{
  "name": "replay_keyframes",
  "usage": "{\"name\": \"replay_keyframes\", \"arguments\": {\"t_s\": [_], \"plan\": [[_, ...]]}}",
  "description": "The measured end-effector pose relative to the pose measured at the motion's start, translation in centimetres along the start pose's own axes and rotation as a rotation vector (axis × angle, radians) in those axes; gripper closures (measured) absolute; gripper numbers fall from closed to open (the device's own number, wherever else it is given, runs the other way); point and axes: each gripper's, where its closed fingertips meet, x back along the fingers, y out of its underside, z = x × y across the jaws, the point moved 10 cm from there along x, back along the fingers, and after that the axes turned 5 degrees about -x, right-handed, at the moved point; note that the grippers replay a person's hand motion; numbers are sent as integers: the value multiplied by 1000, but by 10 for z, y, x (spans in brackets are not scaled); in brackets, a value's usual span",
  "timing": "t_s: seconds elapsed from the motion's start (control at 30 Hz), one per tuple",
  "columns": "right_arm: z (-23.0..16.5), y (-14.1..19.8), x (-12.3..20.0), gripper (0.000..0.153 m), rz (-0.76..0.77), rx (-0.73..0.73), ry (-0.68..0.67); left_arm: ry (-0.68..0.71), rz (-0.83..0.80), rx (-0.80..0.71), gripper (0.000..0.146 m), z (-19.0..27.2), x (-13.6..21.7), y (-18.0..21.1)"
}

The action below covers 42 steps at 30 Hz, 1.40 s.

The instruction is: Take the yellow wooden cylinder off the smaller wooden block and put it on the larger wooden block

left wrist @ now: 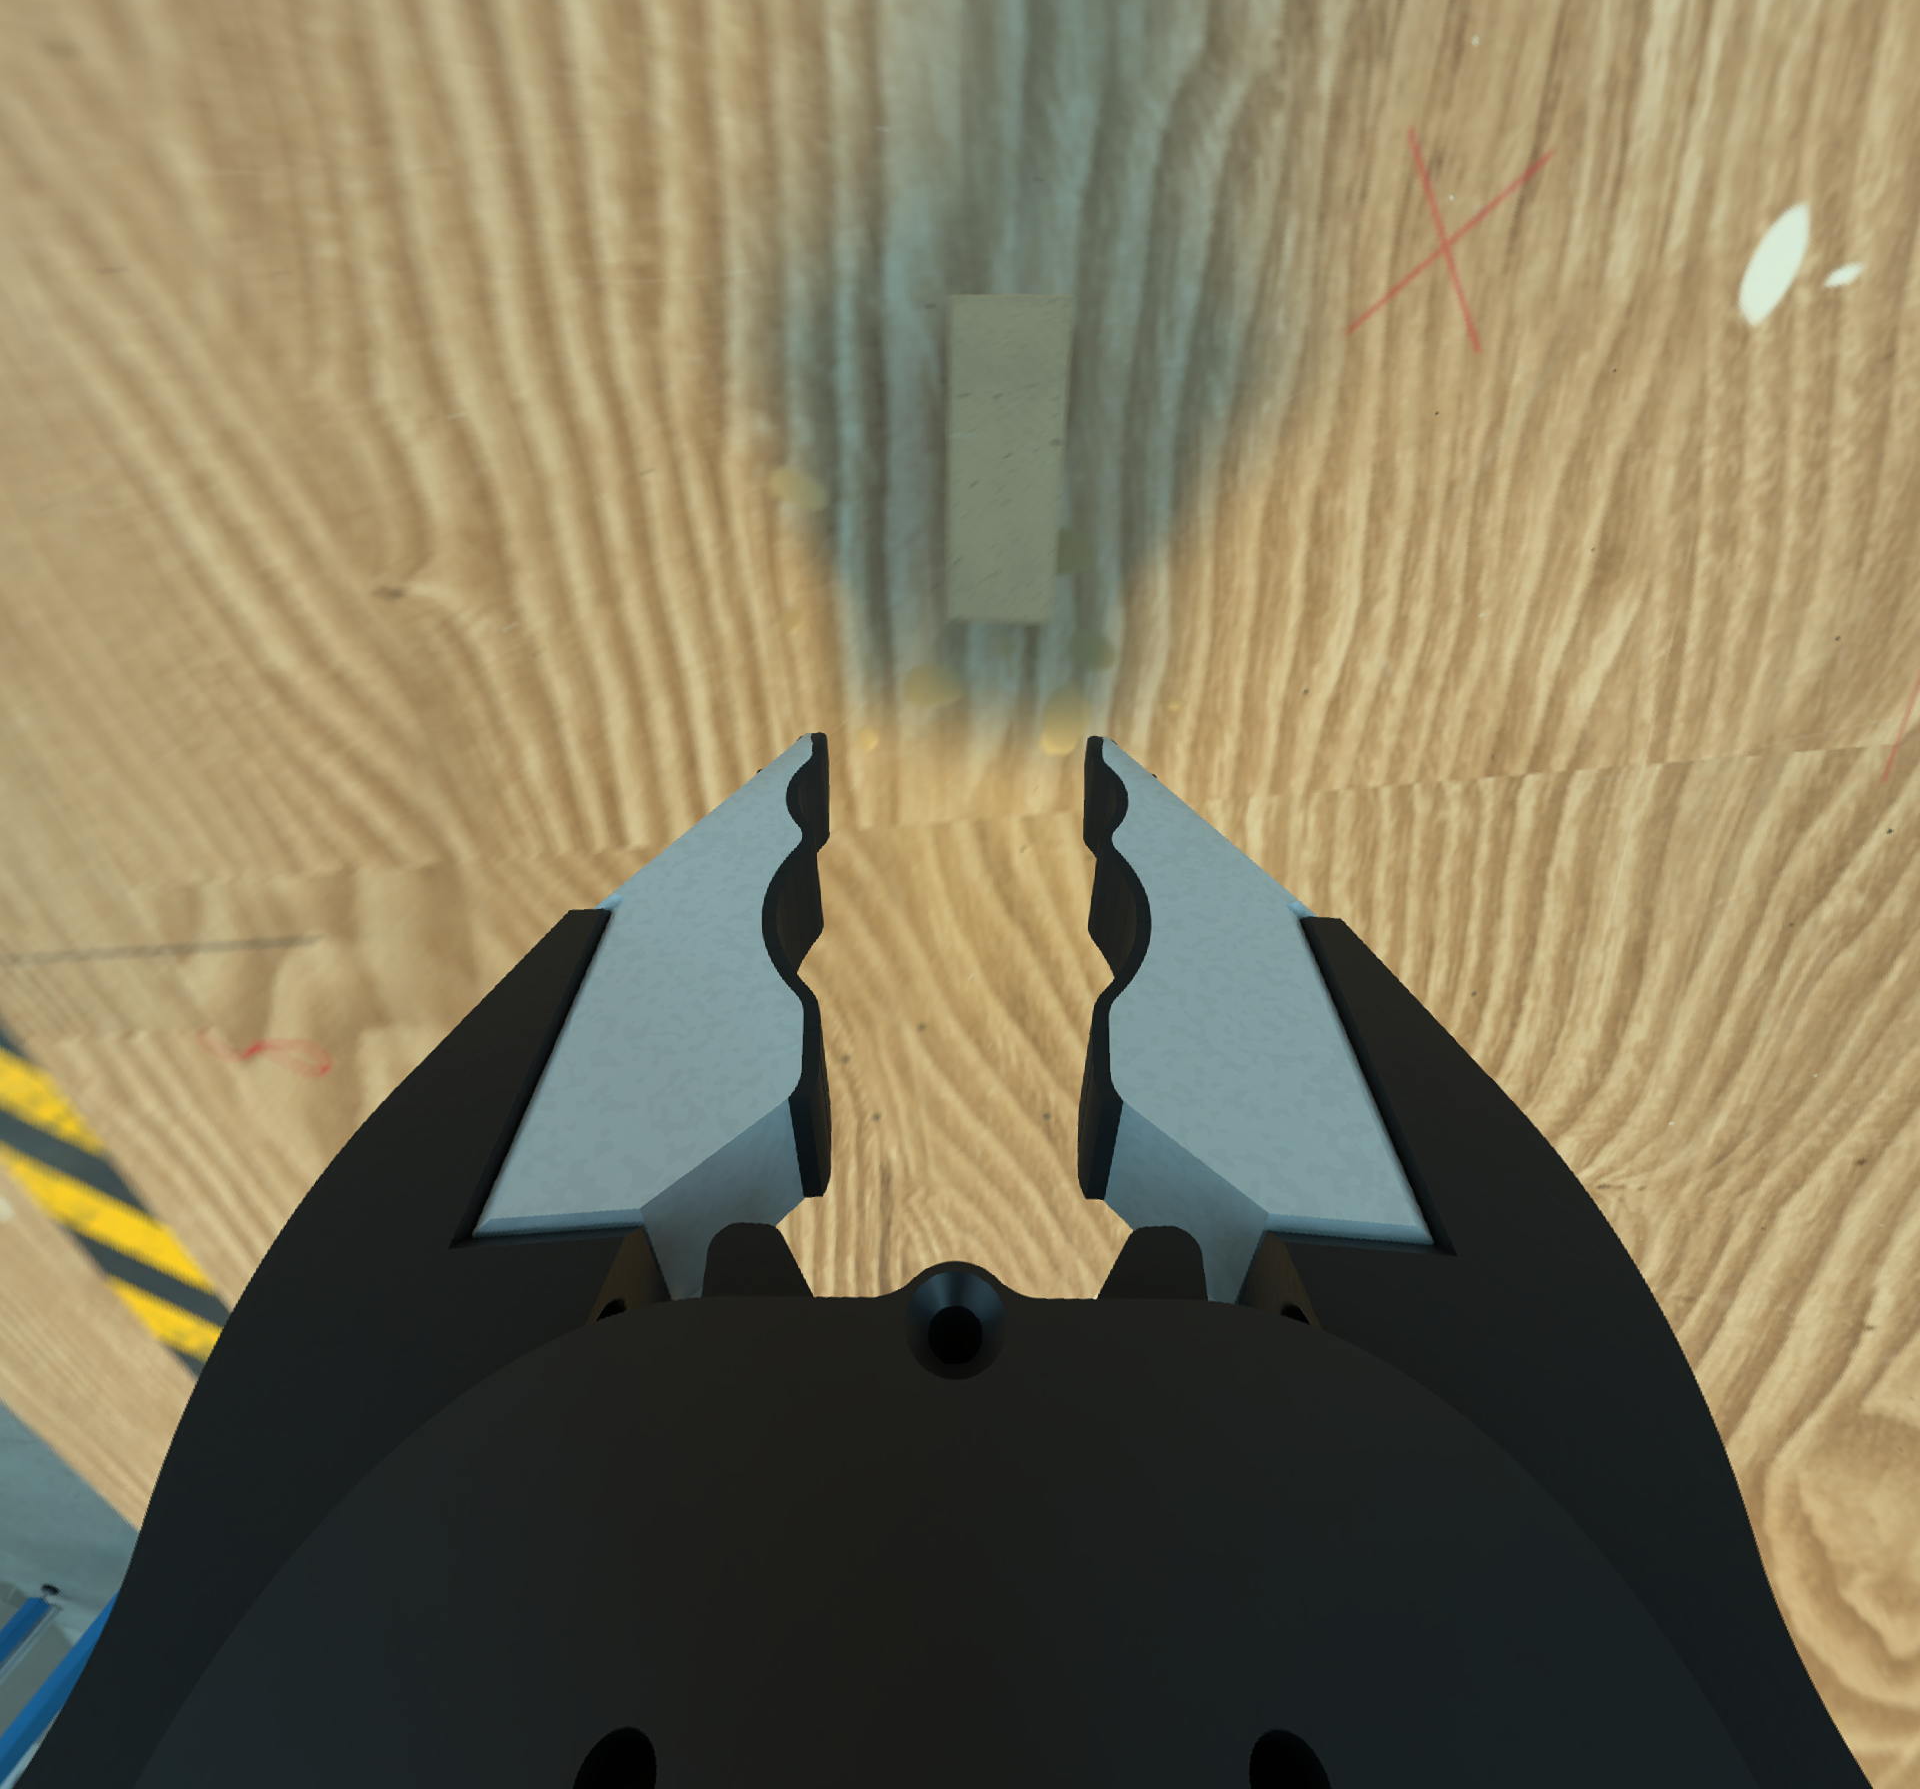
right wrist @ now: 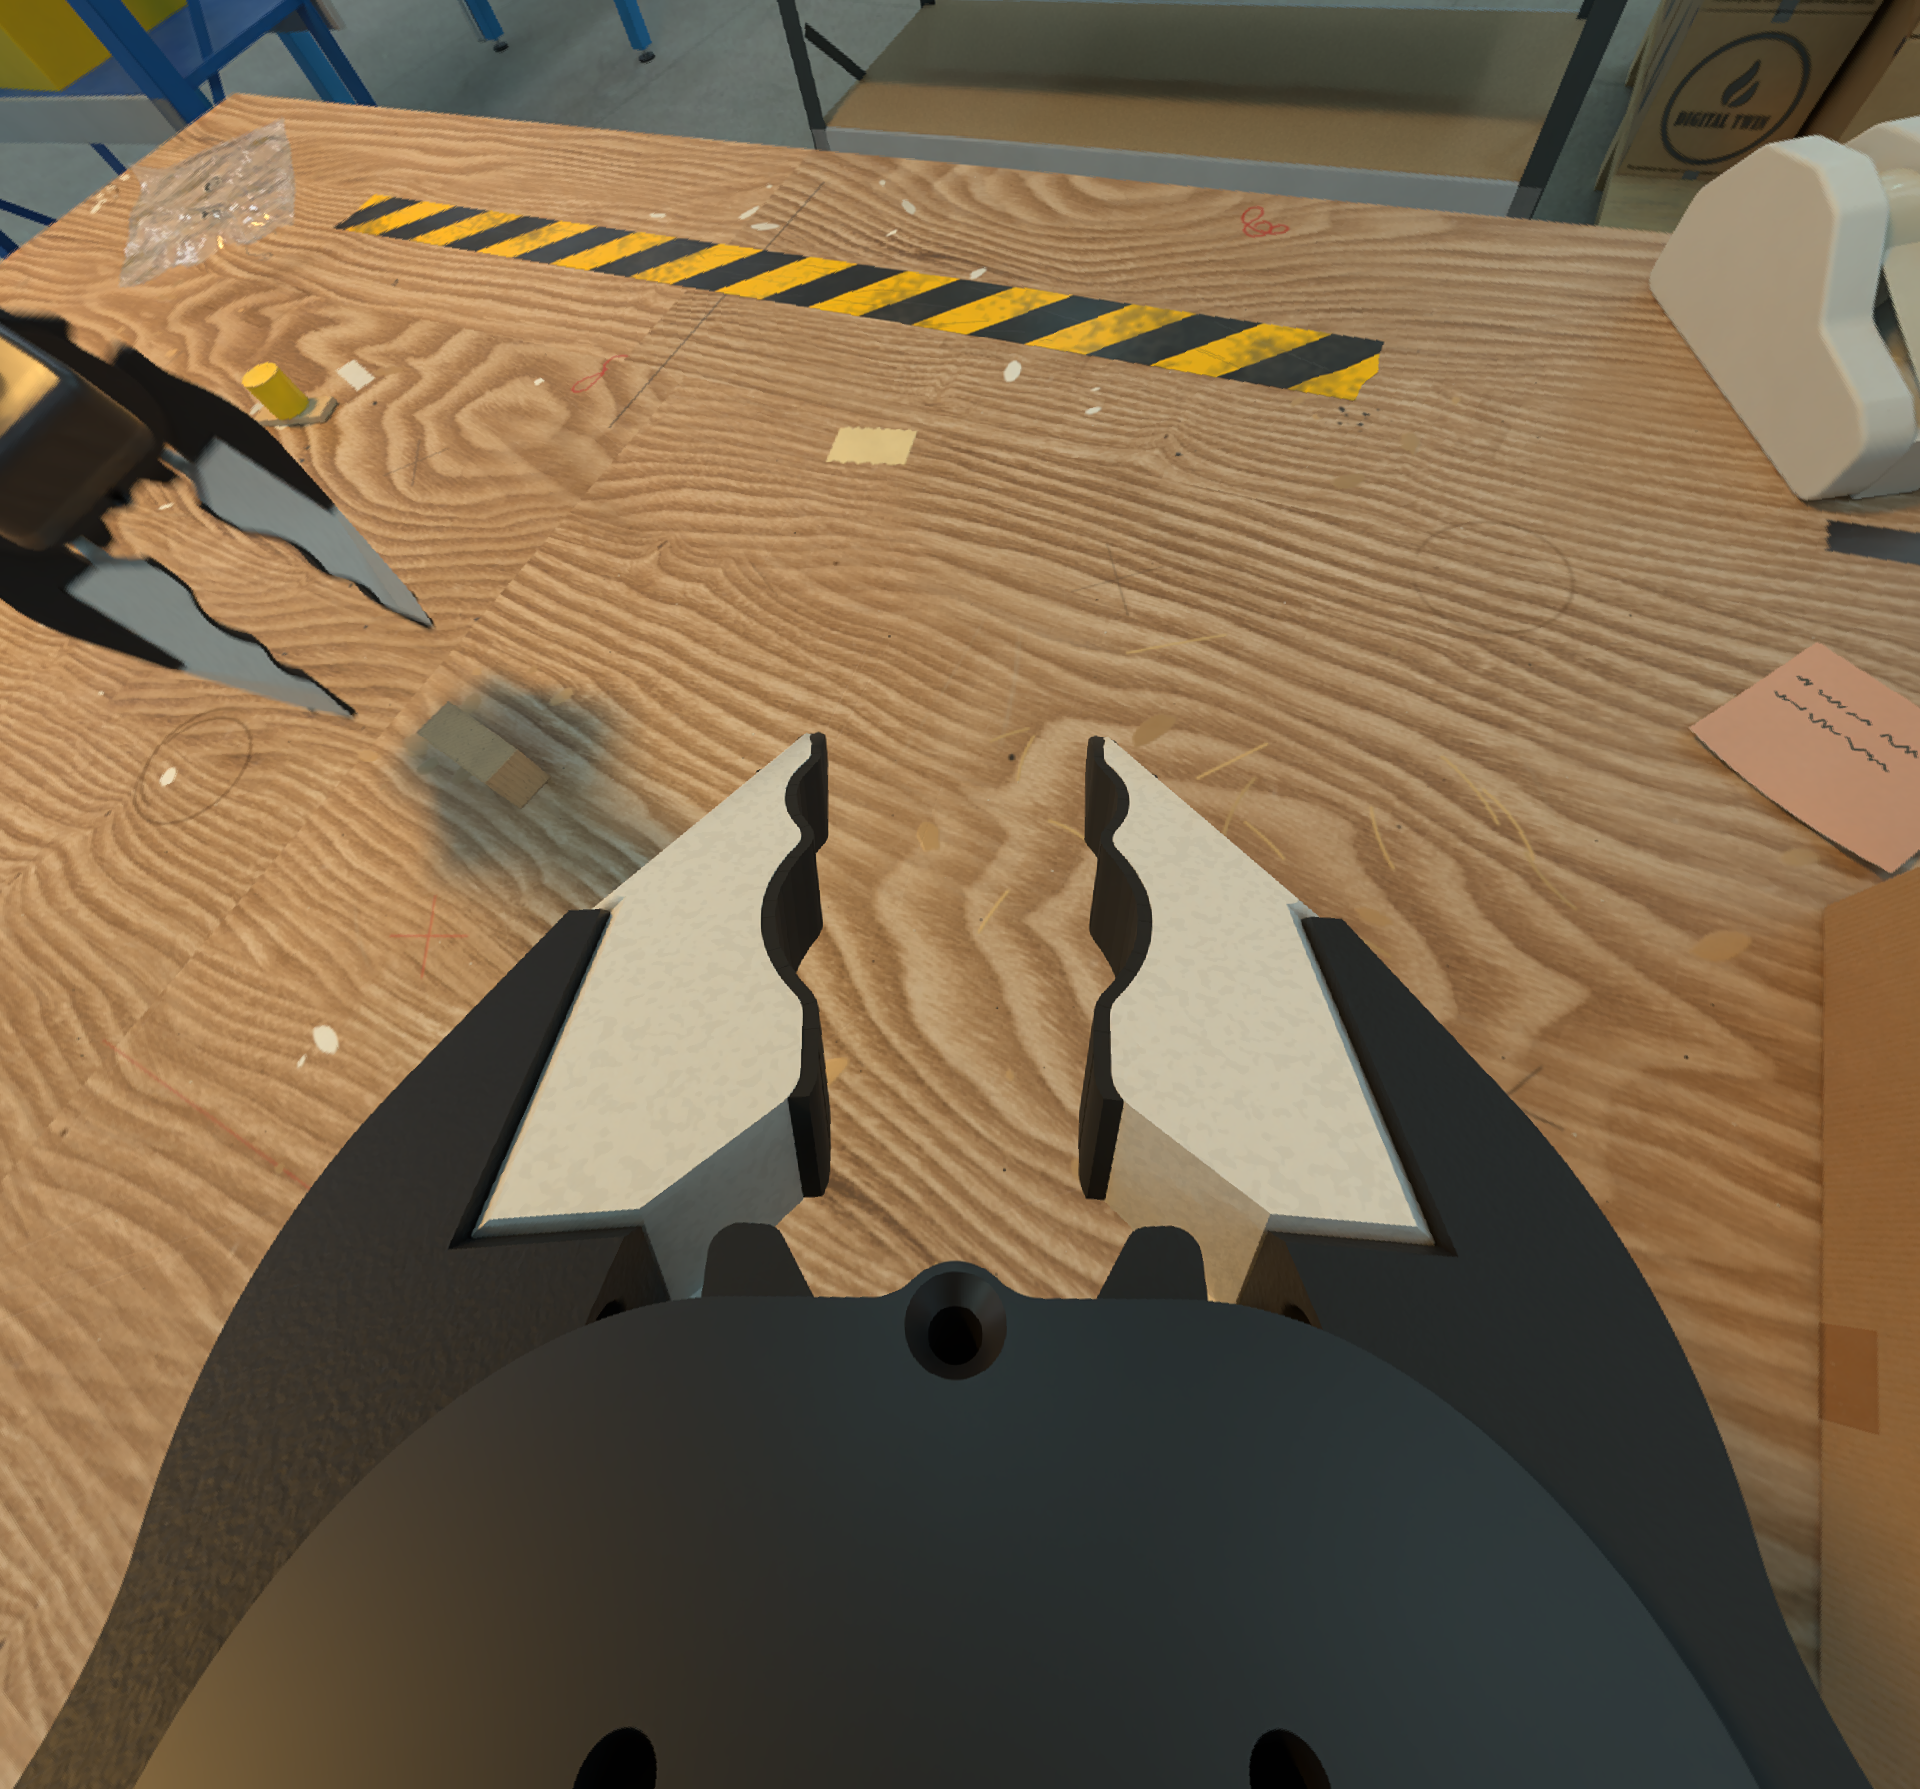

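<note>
Yellow wooden cylinder (right wrist: 274, 390): standing upright on the smaller wooden block (right wrist: 309, 411), a thin pale slab, at the far left of the table (right wrist: 1039, 596); showing only in the right wrist view, just beyond the left gripper's body.
Larger wooden block (left wrist: 1006, 456): lying flat on the table inside a dark grey smudge (left wrist: 894, 492); sitting ahead of the left gripper's tips, nothing resting on it; well apart from the cylinder.
Left gripper (left wrist: 956, 752): hanging above the table and pointing down at the larger block; jaws standing apart, nothing between them.
Right gripper (right wrist: 954, 752): hovering over bare table to the right of the larger block; jaws standing apart, holding nothing.
Hazard tape (right wrist: 862, 290): yellow-and-black strip running across the far part of the table.
Clear plastic bag (right wrist: 208, 201): lying crumpled at the far left corner.
Pale yellow patch (right wrist: 871, 446): lying flat between the tape and the right gripper.
Pink note (right wrist: 1818, 752): lying at the right edge, bearing dark scribbles.
White device (right wrist: 1787, 316): sitting at the far right corner of the table.
Red cross mark (left wrist: 1444, 243): drawn on the table right of the larger block.
Shelving (right wrist: 1195, 25): standing behind the table, with cardboard boxes (right wrist: 1745, 25) beside it.
</note>
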Motion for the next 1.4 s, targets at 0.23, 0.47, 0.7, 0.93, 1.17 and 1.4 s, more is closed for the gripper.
{"name": "replay_keyframes", "arguments": {"t_s": [0.23, 0.47, 0.7, 0.93, 1.17, 1.4], "plan": [[-4, -5, 2, 103, 26, 22, 9, -310, 147, 259, 99, -29, 121, 93], [-11, -9, 5, 103, 60, 40, -11, -309, -1, 481, 99, -60, 130, 231], [-11, -8, 7, 103, 64, 31, -4, -173, -85, 436, 102, -67, 57, 293], [-11, -7, 6, 103, 44, 31, 10, -116, -127, 462, 104, -76, 25, 316], [-8, -5, 4, 103, 24, 21, 25, -70, -145, 479, 107, -77, 12, 325], [-5, -4, 4, 103, 21, 15, 24, -79, -131, 495, 117, -76, 5, 327]]}}
